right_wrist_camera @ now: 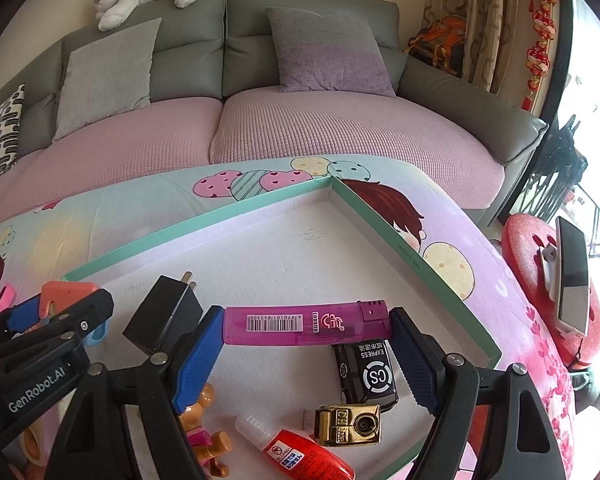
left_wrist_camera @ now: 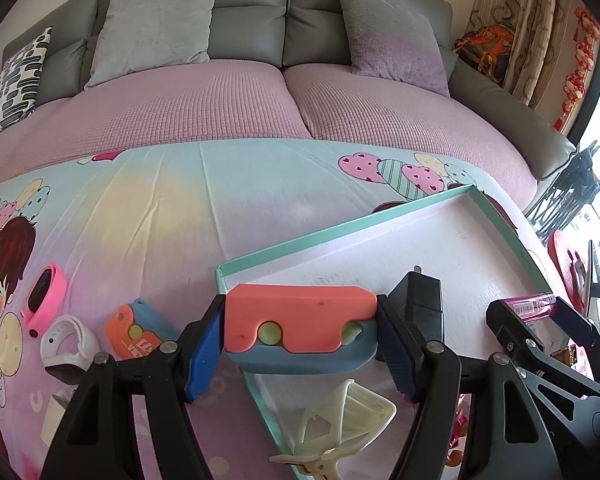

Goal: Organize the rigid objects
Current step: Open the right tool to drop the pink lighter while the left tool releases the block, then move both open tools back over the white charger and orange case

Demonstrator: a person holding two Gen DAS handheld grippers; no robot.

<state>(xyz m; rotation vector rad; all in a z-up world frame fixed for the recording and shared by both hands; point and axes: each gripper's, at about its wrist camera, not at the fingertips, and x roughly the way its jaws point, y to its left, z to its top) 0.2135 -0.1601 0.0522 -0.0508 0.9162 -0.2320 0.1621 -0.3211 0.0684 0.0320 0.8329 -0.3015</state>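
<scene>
Both grippers carry items over the teal-rimmed box (right_wrist_camera: pixel 400 236).
The left gripper (left_wrist_camera: pixel 300 330) clamps an orange-and-blue toy (left_wrist_camera: pixel 300 320) above the box's corner; the right gripper (right_wrist_camera: pixel 306 326) grips a purple lighter (right_wrist_camera: pixel 306 324) endwise over its floor.

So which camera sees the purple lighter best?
The right wrist view: the purple lighter lies whole between the right gripper fingers, barcode showing. The left wrist view catches only its end, mostly hidden behind that gripper.
</scene>
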